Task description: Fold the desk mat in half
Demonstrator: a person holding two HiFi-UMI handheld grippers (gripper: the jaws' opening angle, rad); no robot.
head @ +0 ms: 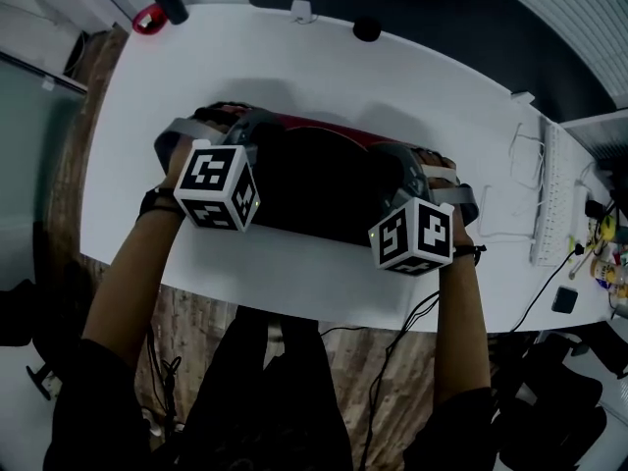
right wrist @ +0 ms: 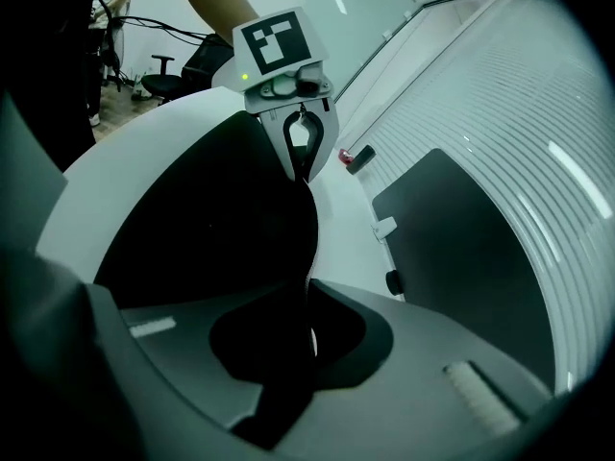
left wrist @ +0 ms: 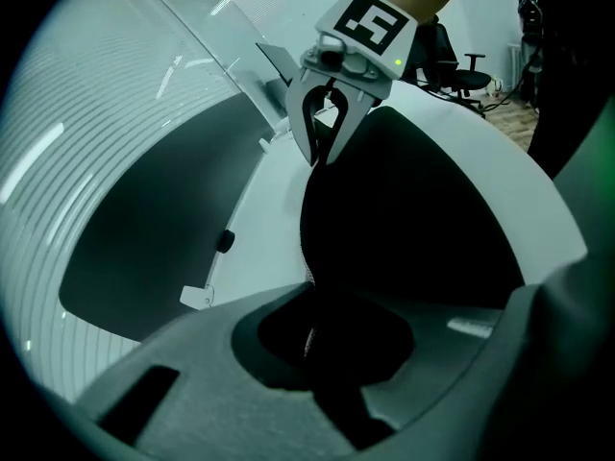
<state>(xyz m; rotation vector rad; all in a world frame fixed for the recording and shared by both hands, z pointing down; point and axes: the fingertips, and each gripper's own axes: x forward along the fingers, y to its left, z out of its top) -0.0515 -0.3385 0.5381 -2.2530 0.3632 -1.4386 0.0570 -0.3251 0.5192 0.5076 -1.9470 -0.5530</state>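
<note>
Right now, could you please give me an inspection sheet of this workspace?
Surface: white table, rounded at the far side.
Job's things: dark desk mat with a red edge, one long edge raised off the table, fold not yet laid flat.
Clutter: red ring and black cylinder at the far left corner; black knob on the far edge; what looks like a white keyboard at the right.
Grippers: left gripper and right gripper each shut on the mat's edge.
Cables: white cable beside the keyboard; black cable hanging off the near edge.
Surroundings: wooden floor, office chair.
</note>
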